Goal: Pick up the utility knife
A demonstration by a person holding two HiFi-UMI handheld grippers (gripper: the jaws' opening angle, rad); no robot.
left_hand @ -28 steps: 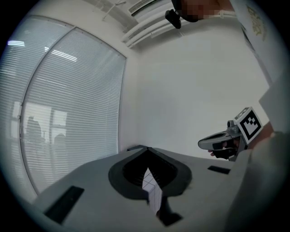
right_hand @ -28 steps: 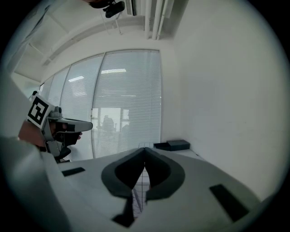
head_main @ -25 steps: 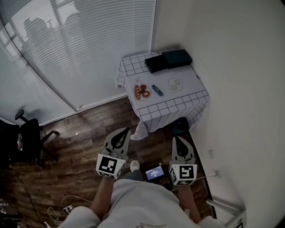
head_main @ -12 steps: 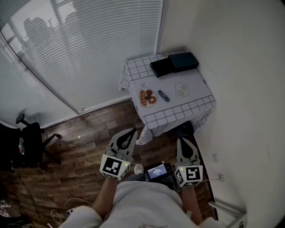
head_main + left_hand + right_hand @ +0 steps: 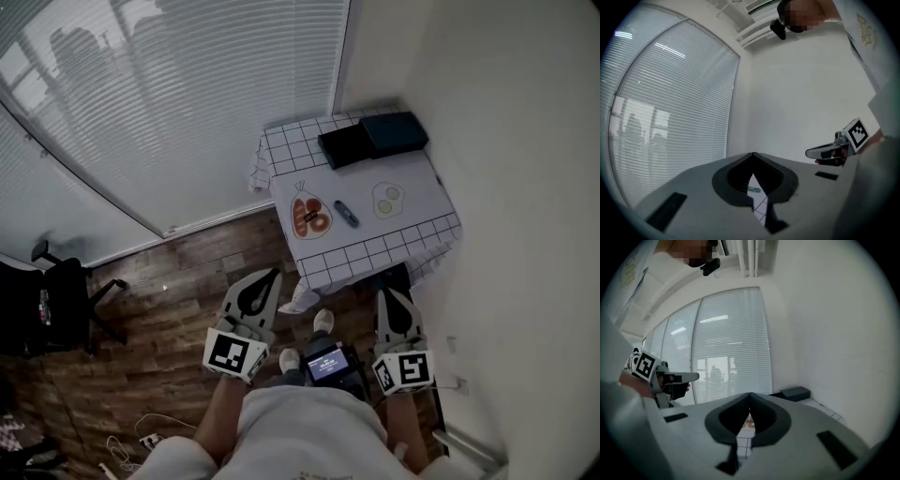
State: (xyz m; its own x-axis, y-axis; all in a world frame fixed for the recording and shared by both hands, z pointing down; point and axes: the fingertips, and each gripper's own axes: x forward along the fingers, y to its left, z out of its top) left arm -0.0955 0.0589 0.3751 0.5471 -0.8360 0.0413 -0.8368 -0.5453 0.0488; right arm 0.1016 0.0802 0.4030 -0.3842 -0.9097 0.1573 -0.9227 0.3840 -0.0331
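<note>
The blue utility knife lies on a small table with a checked cloth, between an orange plate print and a pale egg print. Both grippers are held level in front of the person, short of the table. My left gripper is shut and empty, left of the table's near corner. My right gripper is also shut and empty, just before the table's near edge. Through the left gripper's jaw gap a bit of the knife shows. Through the right gripper's gap shows the orange print.
Two dark flat boxes lie at the table's far end. A white wall runs along the right; window blinds fill the left. An office chair stands far left on the wood floor, with cables near the person's feet.
The person has stepped toward the table, and both grippers have come closer to its near edge. Both stay shut and empty.
</note>
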